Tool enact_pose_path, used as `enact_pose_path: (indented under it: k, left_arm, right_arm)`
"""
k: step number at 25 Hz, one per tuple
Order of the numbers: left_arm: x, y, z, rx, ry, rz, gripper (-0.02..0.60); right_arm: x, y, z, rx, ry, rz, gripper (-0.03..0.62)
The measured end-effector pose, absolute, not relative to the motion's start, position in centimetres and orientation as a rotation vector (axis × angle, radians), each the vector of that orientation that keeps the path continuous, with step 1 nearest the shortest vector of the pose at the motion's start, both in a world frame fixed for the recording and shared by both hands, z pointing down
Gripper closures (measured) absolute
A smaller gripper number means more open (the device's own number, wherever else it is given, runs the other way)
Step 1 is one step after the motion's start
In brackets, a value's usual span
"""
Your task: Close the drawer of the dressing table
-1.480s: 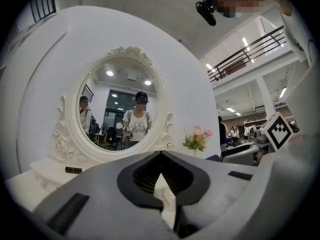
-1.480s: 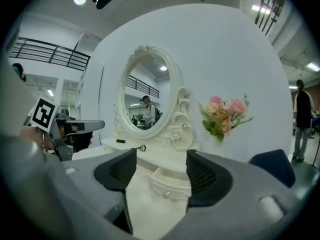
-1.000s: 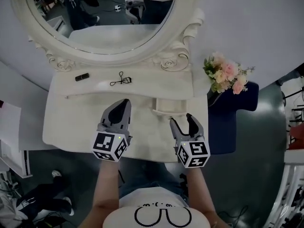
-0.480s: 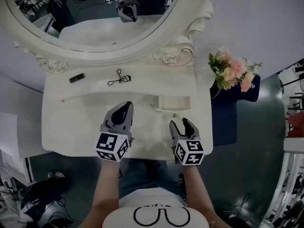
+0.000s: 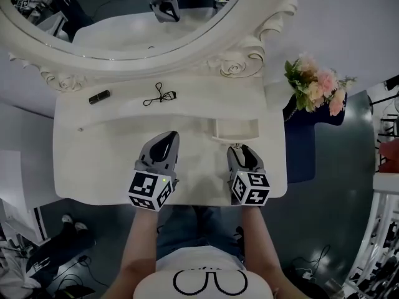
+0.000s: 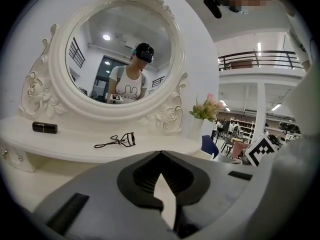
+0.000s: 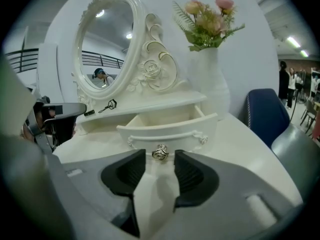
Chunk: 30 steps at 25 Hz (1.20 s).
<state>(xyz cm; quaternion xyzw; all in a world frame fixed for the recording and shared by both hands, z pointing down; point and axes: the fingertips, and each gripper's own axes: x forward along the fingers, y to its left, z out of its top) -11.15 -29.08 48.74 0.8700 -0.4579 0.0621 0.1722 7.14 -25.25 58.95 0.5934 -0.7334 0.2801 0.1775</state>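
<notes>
The white dressing table (image 5: pixel 93 161) has a small drawer (image 5: pixel 235 129) pulled out at its right, below the oval mirror (image 5: pixel 124 30). In the right gripper view the drawer front (image 7: pixel 170 131) faces me, with its metal rose knob (image 7: pixel 160 153) in the middle. My right gripper (image 5: pixel 241 149) points at that knob, and its jaws are closing. The knob sits just at the tips, between them, and the pads do not press on it. My left gripper (image 5: pixel 166 137) hovers over the tabletop left of the drawer, its tips (image 6: pixel 160 154) together and holding nothing.
An eyelash curler (image 5: pixel 159 96) and a black tube (image 5: pixel 98 96) lie on the raised shelf under the mirror. A vase of pink flowers (image 5: pixel 317 85) stands at the table's right end. A blue chair (image 5: pixel 298 154) is beside the table on the right.
Both grippers have sunk toward the tabletop. The right gripper's jaws have narrowed and now sit right at the drawer's knob. The drawer stays pulled out.
</notes>
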Motion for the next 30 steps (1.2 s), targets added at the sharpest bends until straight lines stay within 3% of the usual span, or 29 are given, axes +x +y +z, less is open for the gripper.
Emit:
enact_pose_path:
  k: [1,2,30]
  left_arm:
    - [-11.2,-29.1,48.9,2.467,-1.297,0.177,0.584]
    - [-11.4,-29.0,49.0,2.464,-1.296,0.176,0.584]
    - [-12.5,-32.7,46.1,2.479,-1.354,0.138,0.584]
  right_arm:
    - [7.2,-25.3,59.0,1.681,-2.064,0.782,0.468]
    - [7.2,-25.3,59.1,1.683,-2.052,0.773,0.493]
    - [6.9,-30.0,58.7,1.655,-2.021,0.842,0.496]
